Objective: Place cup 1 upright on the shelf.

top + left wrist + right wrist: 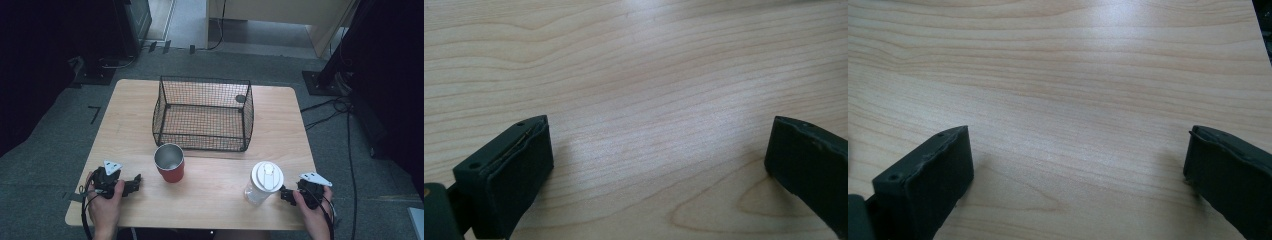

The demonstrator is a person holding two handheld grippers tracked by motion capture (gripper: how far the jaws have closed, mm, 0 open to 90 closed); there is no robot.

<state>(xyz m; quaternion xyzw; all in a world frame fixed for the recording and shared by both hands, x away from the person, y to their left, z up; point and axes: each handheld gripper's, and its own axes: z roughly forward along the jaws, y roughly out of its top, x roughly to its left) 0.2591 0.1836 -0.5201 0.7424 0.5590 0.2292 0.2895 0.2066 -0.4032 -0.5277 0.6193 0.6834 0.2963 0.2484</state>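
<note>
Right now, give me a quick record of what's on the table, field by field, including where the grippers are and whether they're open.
table: light wood
basket: black wire mesh, far centre, nothing visible inside
cup: red cup with metal inside, upright, just in front of the basket
bottle: clear bottle with white lid, upright, near right
left gripper: near left edge, jaws wide apart, holding nothing
right gripper: beside the bottle, jaws wide apart, holding nothing
contact: whether the right gripper touches the bottle cannot be told
</note>
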